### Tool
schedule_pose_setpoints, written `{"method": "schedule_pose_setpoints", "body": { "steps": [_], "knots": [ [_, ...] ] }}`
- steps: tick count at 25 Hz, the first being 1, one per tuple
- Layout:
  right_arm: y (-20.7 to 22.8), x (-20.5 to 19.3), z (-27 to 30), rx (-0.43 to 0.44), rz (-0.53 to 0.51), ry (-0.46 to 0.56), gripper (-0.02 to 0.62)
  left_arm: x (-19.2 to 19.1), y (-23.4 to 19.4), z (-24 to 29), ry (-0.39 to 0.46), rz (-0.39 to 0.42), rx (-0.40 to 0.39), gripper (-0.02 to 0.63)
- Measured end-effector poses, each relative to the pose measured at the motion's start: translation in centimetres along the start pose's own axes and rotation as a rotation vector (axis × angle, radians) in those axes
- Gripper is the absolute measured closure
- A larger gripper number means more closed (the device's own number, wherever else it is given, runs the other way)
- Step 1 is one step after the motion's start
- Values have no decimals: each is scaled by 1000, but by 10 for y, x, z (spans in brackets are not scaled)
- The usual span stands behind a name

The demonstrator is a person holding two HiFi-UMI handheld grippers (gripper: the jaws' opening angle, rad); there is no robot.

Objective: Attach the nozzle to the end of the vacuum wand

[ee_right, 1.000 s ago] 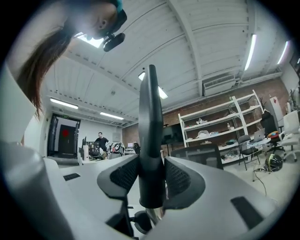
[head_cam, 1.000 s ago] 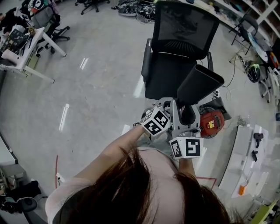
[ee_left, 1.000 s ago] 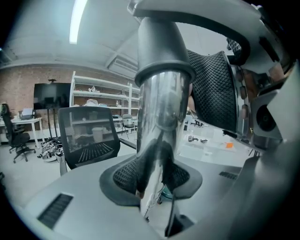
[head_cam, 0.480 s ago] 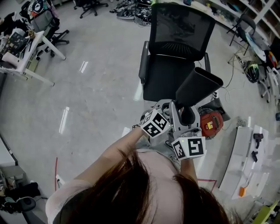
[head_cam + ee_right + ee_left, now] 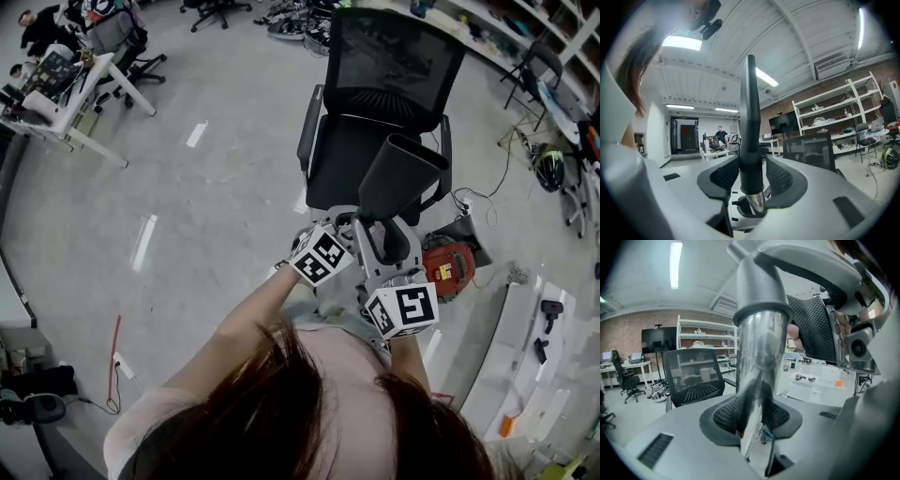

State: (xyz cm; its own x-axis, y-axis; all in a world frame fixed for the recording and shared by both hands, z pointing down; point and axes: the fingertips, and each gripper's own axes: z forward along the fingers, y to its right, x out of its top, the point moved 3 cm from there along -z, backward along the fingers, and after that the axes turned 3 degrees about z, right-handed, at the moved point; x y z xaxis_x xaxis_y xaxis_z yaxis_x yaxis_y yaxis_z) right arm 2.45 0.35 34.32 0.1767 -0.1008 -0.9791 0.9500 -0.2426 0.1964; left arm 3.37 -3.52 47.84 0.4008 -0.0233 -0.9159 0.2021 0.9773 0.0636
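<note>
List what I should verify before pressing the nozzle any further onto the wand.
1. Left gripper shut on the wand: ok.
2. Right gripper shut on the nozzle: ok.
3. Nozzle collar over the wand's chrome end and in line with it: ok.
4. Nozzle fully seated: cannot tell; no stop or latch shows.
5. Nozzle mouth apart from the office chair: cannot tell; they overlap in the head view.

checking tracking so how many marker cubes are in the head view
2. One cube is on the left gripper; the other cube on the right gripper, lower right of the first. None looks hidden.
</note>
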Motion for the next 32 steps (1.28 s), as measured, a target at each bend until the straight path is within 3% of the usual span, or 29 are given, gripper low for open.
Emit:
{"method": "schedule_pose_setpoints", "body": {
  "steps": [10, 32],
  "knots": [
    [3, -9, -58, 41, -25, -30, 413, -3, 19, -6, -22, -10, 71, 474],
    [27, -16, -213, -17, -1, -64, 414, 7, 70, -8, -32, -14, 170, 474]
  ]
}}
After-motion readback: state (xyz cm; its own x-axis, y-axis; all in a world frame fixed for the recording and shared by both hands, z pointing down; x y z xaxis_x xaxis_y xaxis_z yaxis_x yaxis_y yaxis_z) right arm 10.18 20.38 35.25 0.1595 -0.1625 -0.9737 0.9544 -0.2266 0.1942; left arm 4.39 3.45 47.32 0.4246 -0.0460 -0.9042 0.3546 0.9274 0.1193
